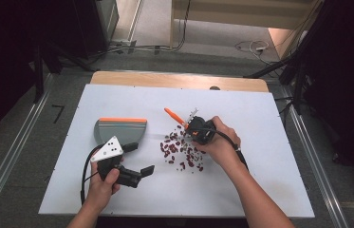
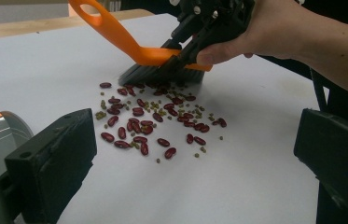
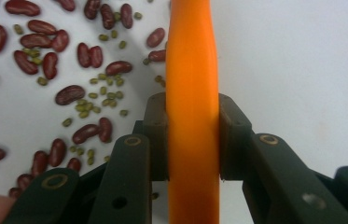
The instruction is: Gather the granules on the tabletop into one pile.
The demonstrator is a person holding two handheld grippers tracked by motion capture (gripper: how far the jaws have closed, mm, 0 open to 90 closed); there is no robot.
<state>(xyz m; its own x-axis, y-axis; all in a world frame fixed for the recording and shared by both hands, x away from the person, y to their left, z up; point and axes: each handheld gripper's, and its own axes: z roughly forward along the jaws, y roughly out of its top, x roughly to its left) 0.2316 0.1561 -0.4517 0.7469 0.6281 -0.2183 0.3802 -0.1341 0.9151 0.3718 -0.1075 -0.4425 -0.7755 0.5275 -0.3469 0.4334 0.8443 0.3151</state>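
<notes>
**A:** High view first: why is the grey plastic dustpan with the orange lip [image 1: 119, 129] parked left of the spill?

**B:** So its mouth is on the side I mean to sweep toward. My left tool [image 1: 139, 175] hovers just in front of it over the white bench [image 1: 260, 180], jaws spread and empty; it looks ready to steady the pan

**A:** And your right tool [image 1: 194, 129]?

**B:** Clamped tight on the flat orange plastic handle of the small hand brush [image 2: 129, 44]. In the right gripper view the handle runs straight up between both pads [image 3: 155, 126], so the brush can't twist as I drag it

**A:** Where's the brush head?

**B:** Its dark bristles [image 2: 160, 74] rest on the bench at the far edge of the scattered red kidney beans and small green mung beans [image 2: 150, 121], away from the pan. I judge that starting behind the pile lets one stroke push everything pan-ward
</notes>
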